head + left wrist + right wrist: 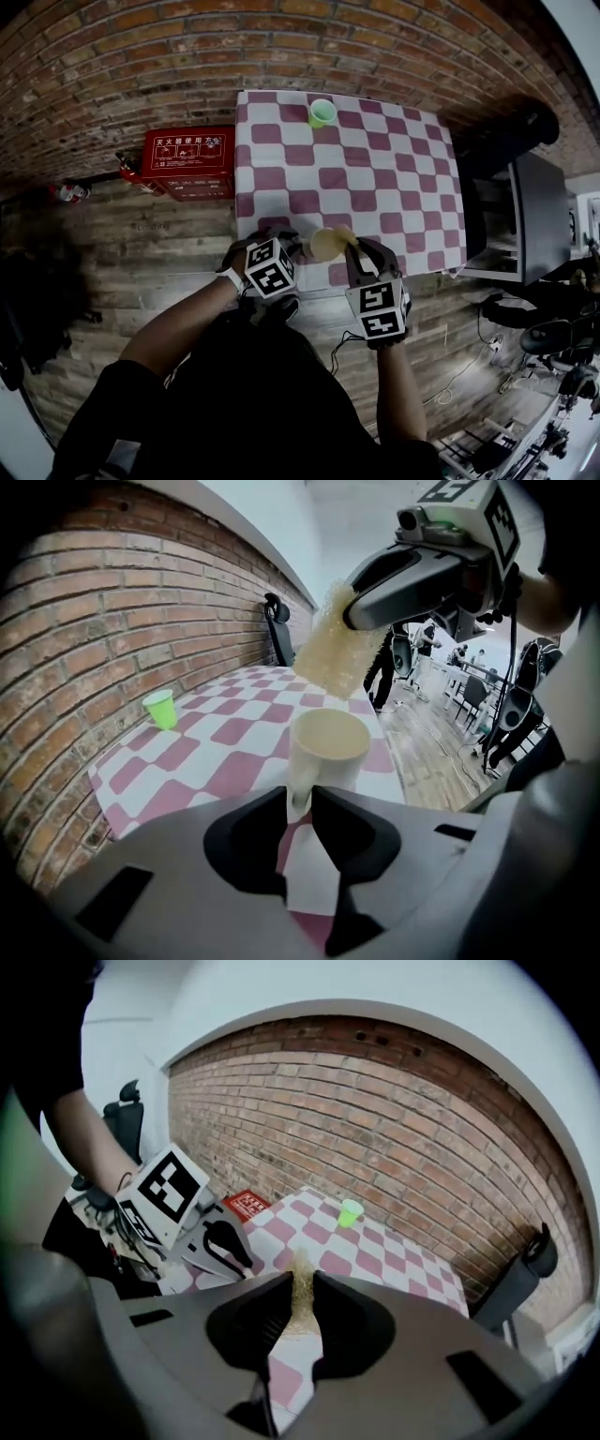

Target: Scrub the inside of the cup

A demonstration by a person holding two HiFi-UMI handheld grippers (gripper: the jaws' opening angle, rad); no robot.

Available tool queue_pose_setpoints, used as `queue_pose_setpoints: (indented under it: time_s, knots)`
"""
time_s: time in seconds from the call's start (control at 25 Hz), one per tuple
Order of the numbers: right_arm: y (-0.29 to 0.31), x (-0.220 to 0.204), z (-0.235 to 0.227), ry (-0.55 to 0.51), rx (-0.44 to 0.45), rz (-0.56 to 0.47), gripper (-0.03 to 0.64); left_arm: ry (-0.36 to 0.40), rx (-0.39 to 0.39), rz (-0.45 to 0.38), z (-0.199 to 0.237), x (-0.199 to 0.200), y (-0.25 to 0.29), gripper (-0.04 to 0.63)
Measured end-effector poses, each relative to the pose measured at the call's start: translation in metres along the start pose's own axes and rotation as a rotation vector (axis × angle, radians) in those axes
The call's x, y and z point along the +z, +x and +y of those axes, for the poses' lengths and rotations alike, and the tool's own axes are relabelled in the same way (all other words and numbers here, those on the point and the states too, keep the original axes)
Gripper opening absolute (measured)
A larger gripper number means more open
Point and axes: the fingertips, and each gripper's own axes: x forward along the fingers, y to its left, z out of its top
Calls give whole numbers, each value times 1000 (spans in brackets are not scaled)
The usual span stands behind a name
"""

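At the lower centre of the left gripper view, the left gripper point(300, 803) is clamped on the handle of the cup point(328, 747), at the near edge of the checked table point(375, 178). The sponge point(336, 653) is pinched in the right gripper point(300, 1283) and hangs just above the cup. It is best lowered squarely into the mouth, with the cup held level.

Two grippers: one left gripper point(300, 803), one right gripper point(300, 1293). Two marker cubes point(270, 267) point(377, 311), one on each gripper. Two cups: one cream mug point(325, 246), one green cup point(321, 112). One yellow sponge point(337, 649). One table point(375, 159) with a checked cloth. One red box point(187, 161) on the floor.
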Motion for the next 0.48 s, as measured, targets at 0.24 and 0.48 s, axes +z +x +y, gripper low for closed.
queue_pose_setpoints:
  time_s: [0.24,0.48]
  knots:
    - [51,-32,31,-44,91,155,72,21,1,-4,-4,3,1,94]
    - [104,-60,37,65,112,299,71,15,3,0,-7,2,2,94]
